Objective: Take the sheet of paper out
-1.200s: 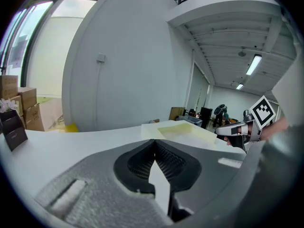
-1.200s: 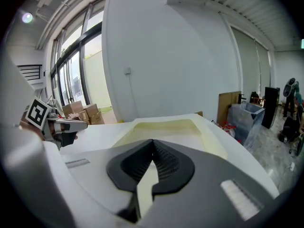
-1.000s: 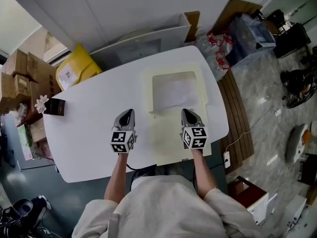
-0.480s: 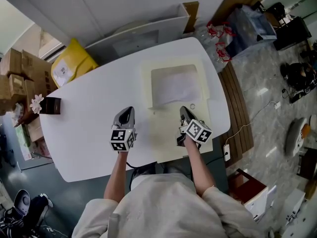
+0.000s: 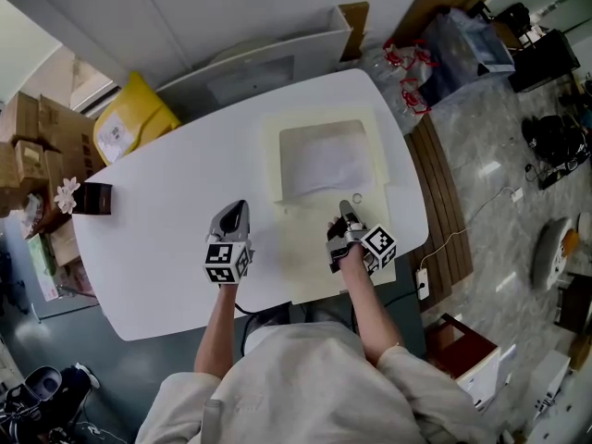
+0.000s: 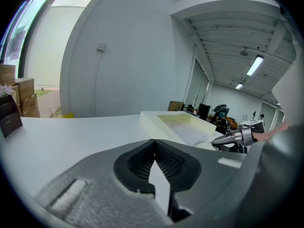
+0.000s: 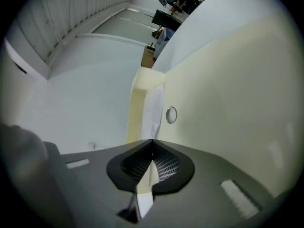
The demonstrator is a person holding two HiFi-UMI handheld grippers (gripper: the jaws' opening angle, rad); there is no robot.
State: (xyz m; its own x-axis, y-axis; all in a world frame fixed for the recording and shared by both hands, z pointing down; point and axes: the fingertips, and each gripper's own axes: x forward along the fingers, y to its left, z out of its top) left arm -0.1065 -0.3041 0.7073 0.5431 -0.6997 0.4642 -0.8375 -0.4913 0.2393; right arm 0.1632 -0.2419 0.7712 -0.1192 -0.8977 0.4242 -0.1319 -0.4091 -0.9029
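Note:
A shallow cream box (image 5: 274, 169) lies open on the white table (image 5: 166, 229), and a white sheet of paper (image 5: 326, 165) lies flat inside it. Its cream flap (image 5: 310, 257) spreads toward me, with a small metal ring (image 5: 357, 199) near the hinge. My right gripper (image 5: 345, 209) is shut and empty. It is rolled onto its side low over the flap, just short of the ring (image 7: 171, 114) and the sheet (image 7: 154, 110). My left gripper (image 5: 238, 207) is shut with nothing in it, over bare table left of the box (image 6: 152, 122).
A small dark box (image 5: 96, 198) with a white flower (image 5: 67, 193) stands at the table's left end. Behind the table are a yellow bag (image 5: 139, 123), cardboard boxes (image 5: 37, 137) and a leaning white board (image 5: 268, 72). A wooden bench (image 5: 444, 211) runs along the right.
My right gripper has rolled onto its side and sunk toward the flap, edging closer to the ring. The left gripper has stayed where it was.

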